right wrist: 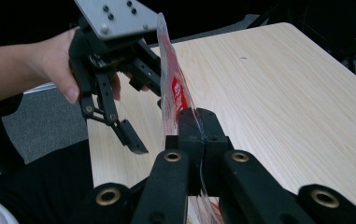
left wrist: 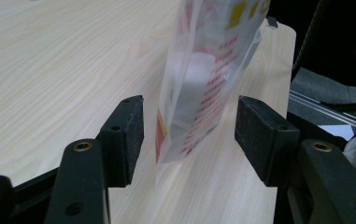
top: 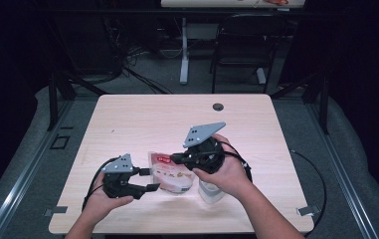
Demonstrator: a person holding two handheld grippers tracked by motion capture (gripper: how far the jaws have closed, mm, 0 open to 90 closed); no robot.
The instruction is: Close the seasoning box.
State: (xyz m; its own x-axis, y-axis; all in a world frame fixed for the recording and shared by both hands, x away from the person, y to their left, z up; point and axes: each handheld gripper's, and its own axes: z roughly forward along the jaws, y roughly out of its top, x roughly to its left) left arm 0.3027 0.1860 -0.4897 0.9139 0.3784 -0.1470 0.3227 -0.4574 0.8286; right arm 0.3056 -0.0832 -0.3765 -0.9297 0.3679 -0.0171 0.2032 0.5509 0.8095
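A clear plastic bag (top: 171,172) with red and yellow print and pale contents stands on edge at the front middle of the wooden table (top: 142,119). My right gripper (top: 175,158) is shut on its top edge; in the right gripper view the jaws (right wrist: 199,126) pinch the film of the bag (right wrist: 172,91). My left gripper (top: 151,179) is at the bag's left end. In the left gripper view the bag (left wrist: 203,79) hangs between its two pads (left wrist: 126,133), which stand apart from it on both sides. The left gripper (right wrist: 140,109) appears open in the right gripper view too.
A white container (top: 211,191) sits on the table under the right hand. A dark cable hole (top: 218,106) marks the table's far side. Beyond the table stand a chair (top: 241,45) and a desk leg (top: 184,59). Cables trail from both grippers.
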